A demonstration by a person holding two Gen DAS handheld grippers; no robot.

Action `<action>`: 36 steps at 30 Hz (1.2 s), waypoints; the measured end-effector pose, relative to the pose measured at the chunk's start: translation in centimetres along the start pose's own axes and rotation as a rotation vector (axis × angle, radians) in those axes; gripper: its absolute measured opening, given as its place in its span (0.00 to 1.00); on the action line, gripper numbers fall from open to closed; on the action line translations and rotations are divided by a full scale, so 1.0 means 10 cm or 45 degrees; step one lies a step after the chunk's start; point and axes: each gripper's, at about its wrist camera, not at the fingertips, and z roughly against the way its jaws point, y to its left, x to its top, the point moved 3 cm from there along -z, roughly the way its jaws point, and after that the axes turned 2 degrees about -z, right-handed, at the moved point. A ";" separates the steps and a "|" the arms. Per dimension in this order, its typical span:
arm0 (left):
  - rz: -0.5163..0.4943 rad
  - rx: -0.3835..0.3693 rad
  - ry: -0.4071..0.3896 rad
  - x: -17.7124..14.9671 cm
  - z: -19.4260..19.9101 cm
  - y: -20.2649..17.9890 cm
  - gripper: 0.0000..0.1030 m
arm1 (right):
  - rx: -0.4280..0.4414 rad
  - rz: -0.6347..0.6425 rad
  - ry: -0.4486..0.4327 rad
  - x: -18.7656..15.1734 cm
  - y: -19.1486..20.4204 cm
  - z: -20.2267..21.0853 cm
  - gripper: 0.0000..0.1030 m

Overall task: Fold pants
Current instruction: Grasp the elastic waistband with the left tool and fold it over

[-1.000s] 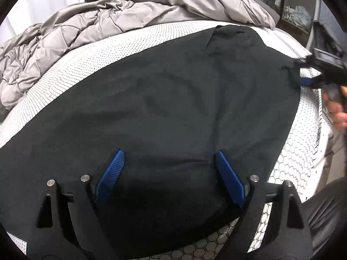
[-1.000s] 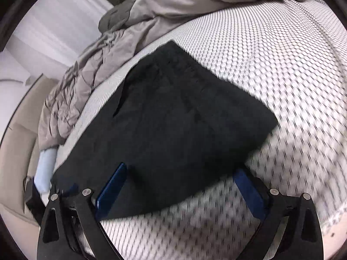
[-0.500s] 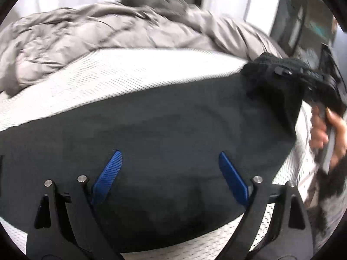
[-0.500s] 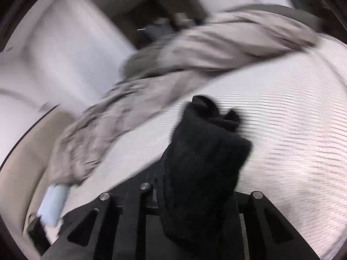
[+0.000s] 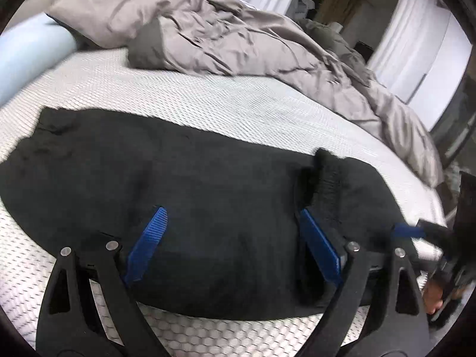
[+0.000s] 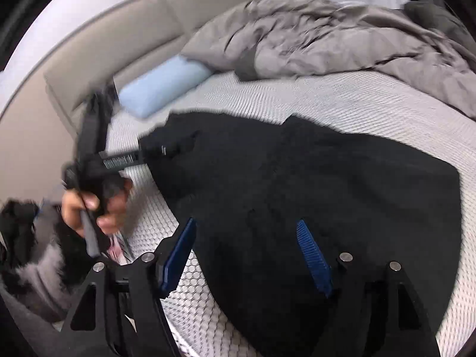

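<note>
The left gripper (image 5: 233, 238) had its blue fingers (image 5: 148, 241) spread wide, and they held nothing; the black pants (image 5: 208, 202) lay under and between them, but the pads did not press on the cloth. Beside the right finger of this gripper a bunched, ribbed edge of the pants (image 5: 327, 184) stood up a little from the rest. The right gripper (image 6: 247, 255) was opening its fingers (image 6: 314, 257), with only loose cloth below the gap and nothing pinched; its left finger hung over the bare mattress and its right finger over the pants (image 6: 312, 184). The pants lay spread on the mattress (image 5: 238, 101), near the edge where the person stood, with one part folded over the other so that the pile looked thick. In the right wrist view, the person's hand (image 6: 95, 205) gripped the handle of the left gripper at the left side of the pants. Farther out, a crumpled grey quilt (image 5: 238, 35) lay on the far part of the bed, well apart from the pants. A light blue pillow (image 6: 163, 86) rested against the beige headboard (image 6: 119, 38).
</note>
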 end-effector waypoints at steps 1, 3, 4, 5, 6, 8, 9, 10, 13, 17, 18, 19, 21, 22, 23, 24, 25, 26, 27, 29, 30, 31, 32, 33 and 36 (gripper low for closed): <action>-0.011 -0.023 0.011 -0.02 -0.03 -0.03 0.87 | -0.024 -0.031 -0.054 0.01 -0.10 0.14 0.73; -0.069 -0.094 0.049 -0.09 -0.12 -0.24 0.87 | -0.169 -0.092 -0.133 -0.10 -0.35 0.38 0.78; -0.105 -0.115 0.073 -0.12 -0.18 -0.35 0.87 | -0.239 -0.107 -0.138 -0.22 -0.45 0.47 0.78; -0.188 -0.120 0.127 -0.18 -0.28 -0.50 0.87 | -0.311 -0.119 -0.106 -0.26 -0.59 0.45 0.78; -0.275 -0.086 0.185 -0.28 -0.37 -0.63 0.87 | -0.377 -0.118 -0.031 -0.36 -0.72 0.40 0.78; -0.434 0.018 0.262 -0.41 -0.54 -0.81 0.85 | -0.508 -0.098 0.112 -0.53 -0.97 0.27 0.78; -0.449 0.015 0.263 -0.42 -0.57 -0.84 0.83 | -0.535 -0.106 0.135 -0.62 -1.06 0.28 0.78; -0.428 -0.024 0.251 -0.40 -0.56 -0.84 0.80 | -0.521 -0.150 0.119 -0.66 -1.15 0.33 0.78; -0.263 -0.192 0.196 -0.25 -0.51 -0.76 0.79 | -0.403 -0.296 -0.037 -0.66 -1.34 0.65 0.78; -0.106 -0.367 0.228 -0.07 -0.64 -0.71 0.72 | -0.346 -0.429 -0.141 -0.68 -1.53 0.84 0.78; -0.087 -0.390 0.272 -0.05 -0.74 -0.72 0.72 | -0.318 -0.466 -0.141 -0.70 -1.60 0.80 0.78; -0.078 -0.399 0.326 -0.07 -0.83 -0.73 0.72 | -0.301 -0.499 -0.131 -0.71 -1.65 0.77 0.78; -0.042 -0.377 0.385 -0.07 -1.02 -0.71 0.72 | -0.299 -0.526 -0.109 -0.72 -1.69 0.72 0.78; -0.029 -0.385 0.391 -0.07 -1.07 -0.72 0.72 | -0.300 -0.530 -0.102 -0.72 -1.70 0.68 0.78; -0.027 -0.402 0.405 -0.06 -1.14 -0.73 0.73 | -0.296 -0.536 -0.098 -0.73 -1.71 0.66 0.78; -0.034 -0.411 0.419 -0.05 -1.19 -0.73 0.75 | -0.286 -0.539 -0.093 -0.77 -1.70 0.66 0.78; -0.032 -0.435 0.423 -0.04 -1.22 -0.75 0.79 | -0.280 -0.540 -0.090 -0.76 -1.70 0.67 0.78; -0.024 -0.448 0.427 -0.05 -1.23 -0.76 0.79 | -0.277 -0.538 -0.093 -0.72 -1.70 0.62 0.78; -0.003 -0.450 0.428 -0.03 -1.24 -0.76 0.79 | -0.273 -0.532 -0.095 -0.72 -1.69 0.62 0.78; 0.055 -0.440 0.395 0.00 -1.26 -0.73 0.56 | -0.260 -0.520 -0.110 -0.68 -1.65 0.60 0.78; 0.073 -0.415 0.387 0.00 -1.28 -0.71 0.35 | -0.256 -0.517 -0.120 -0.65 -1.64 0.58 0.78; 0.093 -0.424 0.373 0.02 -1.28 -0.69 0.25 | -0.257 -0.516 -0.125 -0.65 -1.63 0.58 0.78; 0.110 -0.428 0.338 0.03 -1.25 -0.67 0.14 | -0.259 -0.516 -0.128 -0.64 -1.62 0.58 0.78; 0.117 -0.428 0.310 0.05 -1.21 -0.66 0.10 | -0.261 -0.517 -0.125 -0.62 -1.62 0.55 0.78; 0.114 -0.411 0.199 0.15 -1.03 -0.64 0.08 | -0.267 -0.516 -0.112 -0.62 -1.61 0.52 0.78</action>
